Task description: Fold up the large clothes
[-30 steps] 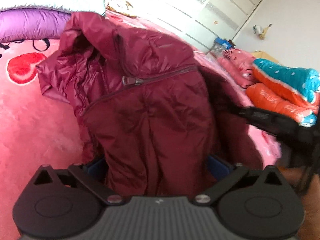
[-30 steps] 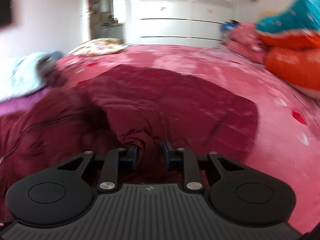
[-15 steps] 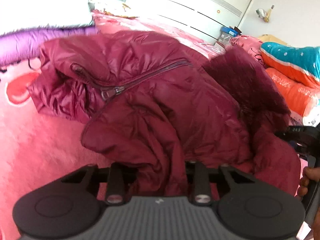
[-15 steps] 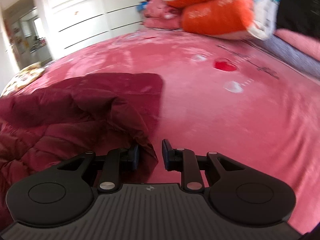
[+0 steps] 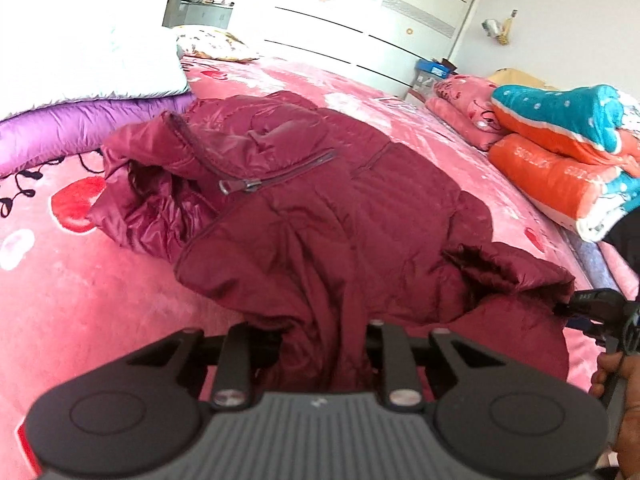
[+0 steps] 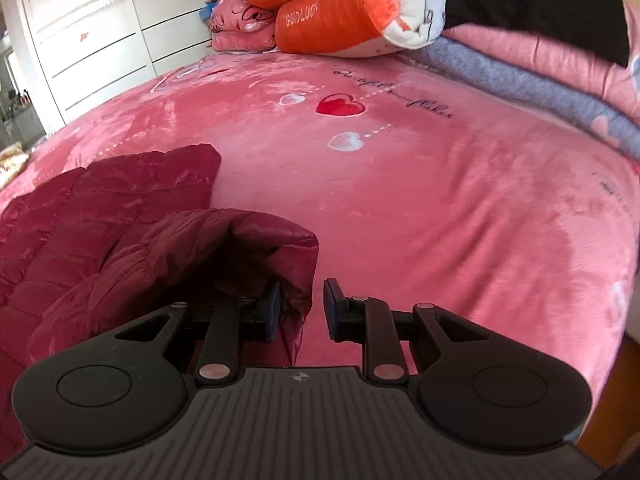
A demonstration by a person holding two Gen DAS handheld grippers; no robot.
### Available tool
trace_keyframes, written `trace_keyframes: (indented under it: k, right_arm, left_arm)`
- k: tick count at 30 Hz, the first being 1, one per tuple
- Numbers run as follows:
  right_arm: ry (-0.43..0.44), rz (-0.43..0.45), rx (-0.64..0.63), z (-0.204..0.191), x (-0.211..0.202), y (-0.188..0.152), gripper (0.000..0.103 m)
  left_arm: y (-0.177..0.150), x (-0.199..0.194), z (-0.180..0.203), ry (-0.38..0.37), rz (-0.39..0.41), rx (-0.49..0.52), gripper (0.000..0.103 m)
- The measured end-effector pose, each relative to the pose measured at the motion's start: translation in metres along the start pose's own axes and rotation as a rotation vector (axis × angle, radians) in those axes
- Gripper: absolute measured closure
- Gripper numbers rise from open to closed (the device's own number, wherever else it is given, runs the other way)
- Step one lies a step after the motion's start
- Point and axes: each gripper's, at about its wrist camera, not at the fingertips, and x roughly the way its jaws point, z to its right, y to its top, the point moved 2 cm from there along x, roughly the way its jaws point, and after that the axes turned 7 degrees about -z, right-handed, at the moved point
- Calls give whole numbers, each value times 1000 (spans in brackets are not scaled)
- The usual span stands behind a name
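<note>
Our left gripper [image 5: 316, 344] has just clenched the maroon jacket [image 5: 320, 208]; our right gripper [image 6: 302, 308] grasps its cuff, dragged toward the bed's [image 6: 440, 200] edge; folding barely begun.

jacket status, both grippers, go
Left gripper just closed on the maroon jacket hem. Right gripper holds a sleeve fold. Jacket crumpled on pink bed, unfolded. Stacked quilts at far edge, clear.

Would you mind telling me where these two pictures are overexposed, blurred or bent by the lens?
Left wrist view: the white quilt and wardrobe at top are blown out by glare, the jacket is sharp, and straight wardrobe lines bow. Right wrist view: evenly lit, the bedspread bulges like a dome from fisheye distortion, and the sleeve opening is in deep shadow.
</note>
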Motion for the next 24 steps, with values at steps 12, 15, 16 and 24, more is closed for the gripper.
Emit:
trace_keyframes:
  k: [12, 15, 16, 24]
  right_arm:
    - [26, -22, -28, 17, -43, -15, 30]
    - [21, 3, -84, 9, -60, -21, 24]
    - [25, 16, -103, 5, -66, -21, 17]
    - [248, 155, -335, -72, -130, -24, 1]
  left_arm:
    - [-37, -5, -13, -24, -47, -6, 81]
    - [-44, 3, -19, -41, -46, -25, 81]
    - [-46, 7, -23, -51, -49, -42, 80]
    - [-55, 25, -41, -134, -50, -108, 65]
